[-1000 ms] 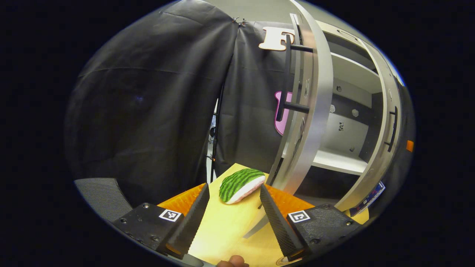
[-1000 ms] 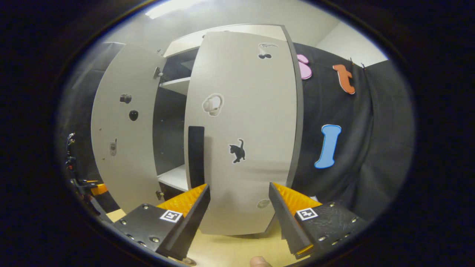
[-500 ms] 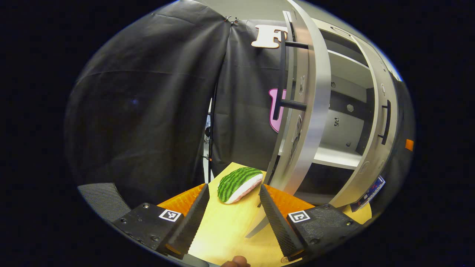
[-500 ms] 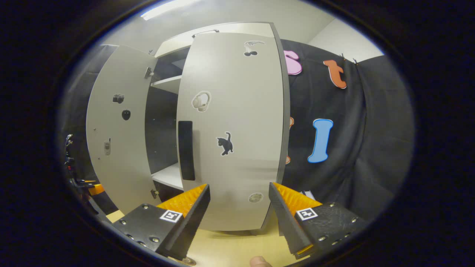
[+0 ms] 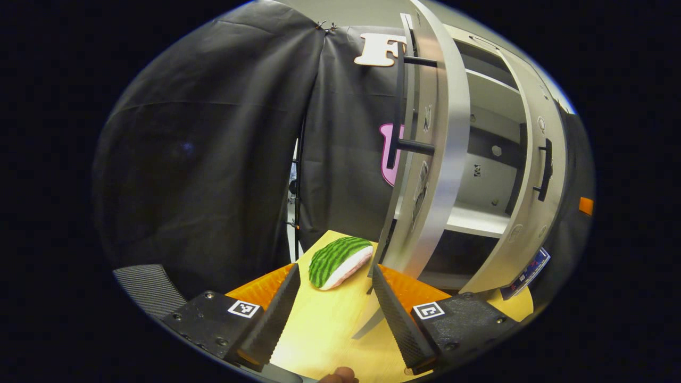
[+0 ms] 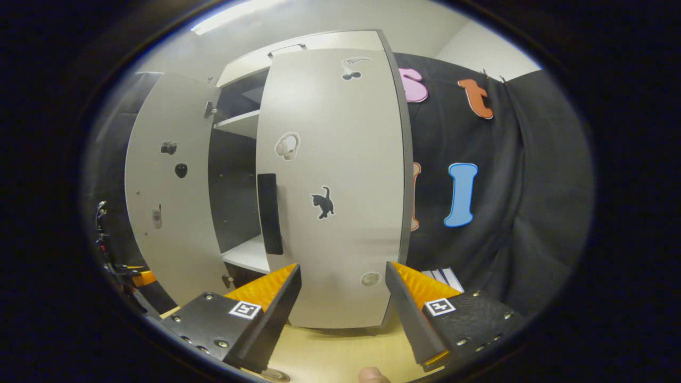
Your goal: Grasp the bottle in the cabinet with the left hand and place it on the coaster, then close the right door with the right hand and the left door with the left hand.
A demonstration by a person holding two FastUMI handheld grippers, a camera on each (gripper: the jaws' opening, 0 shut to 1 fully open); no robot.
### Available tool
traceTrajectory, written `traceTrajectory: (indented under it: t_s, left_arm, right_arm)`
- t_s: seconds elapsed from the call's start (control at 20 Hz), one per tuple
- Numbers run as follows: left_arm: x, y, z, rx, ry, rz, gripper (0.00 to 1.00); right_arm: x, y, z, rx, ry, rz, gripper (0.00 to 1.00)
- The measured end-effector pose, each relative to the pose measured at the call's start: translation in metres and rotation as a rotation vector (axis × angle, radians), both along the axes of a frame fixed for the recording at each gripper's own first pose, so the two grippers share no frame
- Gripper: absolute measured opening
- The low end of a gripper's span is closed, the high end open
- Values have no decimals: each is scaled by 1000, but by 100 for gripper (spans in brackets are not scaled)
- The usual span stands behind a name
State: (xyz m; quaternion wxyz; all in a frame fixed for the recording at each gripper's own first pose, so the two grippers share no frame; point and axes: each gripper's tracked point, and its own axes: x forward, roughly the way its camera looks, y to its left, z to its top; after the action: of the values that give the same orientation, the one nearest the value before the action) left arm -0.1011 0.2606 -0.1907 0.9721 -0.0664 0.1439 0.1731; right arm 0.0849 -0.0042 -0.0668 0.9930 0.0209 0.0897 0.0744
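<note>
While both doors stand apart, these lines run from left to right, each place given from the tongs.

Left gripper (image 5: pixel 332 308): its two fingers are spread wide with bare yellow tabletop (image 5: pixel 324 330) between them; they press on nothing.

Watermelon-slice toy (image 5: pixel 339 255): it lies on the tabletop just ahead of the left gripper, between the lines of its two fingers, apart from both.

Left door (image 5: pixel 433 159): seen edge-on just ahead and right of the left gripper's right finger, it stands wide open; its dark bar handle (image 5: pixel 396 111) sticks out toward the left.

Cabinet interior (image 5: pixel 479 213): ahead and right of the left gripper, beyond the left door, a pale shelf shows with nothing on it.

Bottle and coaster: I cannot tell where either one is.

Right gripper (image 6: pixel 343 303): its fingers are likewise spread wide and hold nothing; a fingertip of the hand shows at the bottom edge.

Right door (image 6: pixel 330 186): it stands straight ahead of the right gripper, close beyond the fingertips, nearly shut, leaving a dark gap on its left; its dark handle (image 6: pixel 270 213) is above the left finger, and a cat sticker (image 6: pixel 323 202) is beside that handle.

Left door, right gripper view (image 6: pixel 165 186): it stands open, far to the left of the right gripper.
</note>
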Motion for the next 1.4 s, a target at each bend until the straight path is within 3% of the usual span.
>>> traceTrajectory:
  t_s: [0.7, 0.95, 1.25, 1.4]
  left_arm:
    - [7, -35, 3, 32, 21, -136, 89]
    - [16, -64, 1, -13, 10, -197, 89]
    - [27, -88, 0, 14, 21, -276, 89]
    - [32, -101, -2, -10, 20, -303, 90]
  right_arm:
    - [-13, -12, -7, 37, 21, -27, 93]
    - [-17, -20, -7, 34, 22, -41, 96]
    - [-21, -31, -10, 34, 29, -63, 93]
    - [-24, -38, -13, 41, 34, -78, 96]
